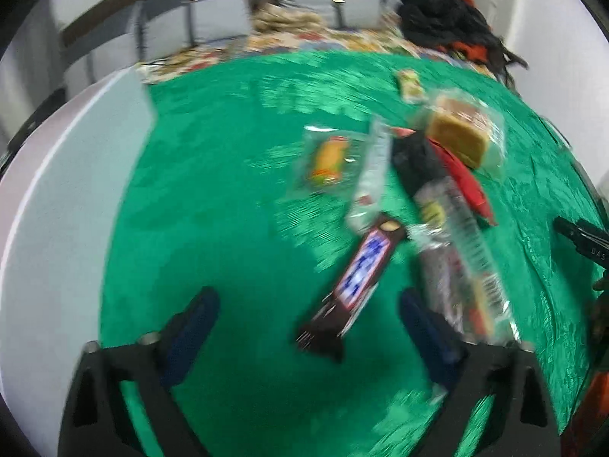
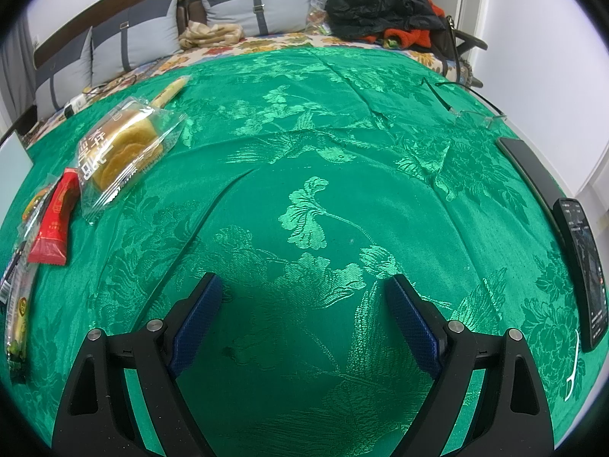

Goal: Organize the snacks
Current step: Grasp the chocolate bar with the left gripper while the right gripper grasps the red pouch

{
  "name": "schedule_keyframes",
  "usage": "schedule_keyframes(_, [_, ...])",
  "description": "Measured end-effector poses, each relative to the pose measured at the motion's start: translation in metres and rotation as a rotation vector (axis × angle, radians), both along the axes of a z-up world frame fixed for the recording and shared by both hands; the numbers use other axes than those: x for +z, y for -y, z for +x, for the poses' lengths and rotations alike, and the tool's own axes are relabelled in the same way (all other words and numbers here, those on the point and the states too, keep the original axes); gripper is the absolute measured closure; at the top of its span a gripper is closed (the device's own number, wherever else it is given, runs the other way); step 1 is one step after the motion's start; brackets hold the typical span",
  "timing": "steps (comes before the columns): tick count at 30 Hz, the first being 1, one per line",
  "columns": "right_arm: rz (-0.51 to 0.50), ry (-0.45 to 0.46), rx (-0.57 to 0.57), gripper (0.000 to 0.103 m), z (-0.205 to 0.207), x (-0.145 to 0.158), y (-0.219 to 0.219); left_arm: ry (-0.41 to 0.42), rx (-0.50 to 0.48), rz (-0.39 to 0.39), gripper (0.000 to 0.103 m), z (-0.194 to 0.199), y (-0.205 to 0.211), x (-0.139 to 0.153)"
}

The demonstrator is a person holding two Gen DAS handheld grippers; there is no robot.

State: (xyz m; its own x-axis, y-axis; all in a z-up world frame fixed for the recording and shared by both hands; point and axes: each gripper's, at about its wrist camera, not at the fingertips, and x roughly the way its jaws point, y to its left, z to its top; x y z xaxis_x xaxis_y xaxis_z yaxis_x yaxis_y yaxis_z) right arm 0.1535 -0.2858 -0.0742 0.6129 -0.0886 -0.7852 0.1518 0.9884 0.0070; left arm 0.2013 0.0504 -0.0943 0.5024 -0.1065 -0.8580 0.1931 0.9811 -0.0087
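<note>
The left wrist view is blurred. My left gripper hangs open over the green cloth. The near end of a brown chocolate bar lies between its fingers, and neither pad touches it. Just right of it is a heap of snacks: a long clear-wrapped bar, a red packet, a wrapped cake and a small clear pack. My right gripper is open over bare cloth with nothing between its fingers. The cake and the red packet lie far to its left.
A white board lies at the left of the cloth. Two phones, a pair of glasses and a floss pick lie along the right edge. A stick snack lies at the far left. Clothes are piled behind.
</note>
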Motion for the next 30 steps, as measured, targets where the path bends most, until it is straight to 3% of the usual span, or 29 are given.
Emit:
schedule_keyframes(1, [0.000,0.000,0.000,0.012,0.000,0.000,0.000,-0.016,-0.017,0.011,0.033,0.005,0.006,-0.002])
schedule_keyframes(3, [0.000,0.000,0.000,0.012,0.000,0.000,0.000,-0.042,-0.052,0.028,0.059,0.013,0.020,-0.006])
schedule_keyframes(6, [0.000,0.000,0.000,0.012,0.000,0.000,0.000,-0.049,-0.068,0.026,0.080,0.011,0.030,-0.009])
schedule_keyframes(8, [0.000,0.000,0.000,0.012,0.000,0.000,0.000,-0.042,-0.051,0.016,0.086,0.004,0.030,-0.007])
schedule_keyframes(16, [0.000,0.000,0.000,0.012,0.000,0.000,0.000,-0.032,0.150,-0.020,0.085,-0.066,-0.019,-0.005])
schedule_keyframes(17, [0.000,0.000,0.000,0.012,0.000,0.000,0.000,-0.021,0.164,-0.022,0.081,-0.071,-0.025,-0.005])
schedule_keyframes(19, [-0.001,-0.001,0.000,0.012,0.000,0.000,0.000,0.010,0.191,-0.027,0.049,-0.078,-0.037,-0.005])
schedule_keyframes(20, [-0.001,-0.001,0.000,0.012,0.000,0.000,0.000,0.019,0.203,-0.030,0.024,-0.078,-0.043,-0.008])
schedule_keyframes(30, [-0.001,-0.002,-0.002,0.011,0.000,0.000,-0.001,0.066,0.260,-0.010,0.001,-0.070,-0.061,-0.028])
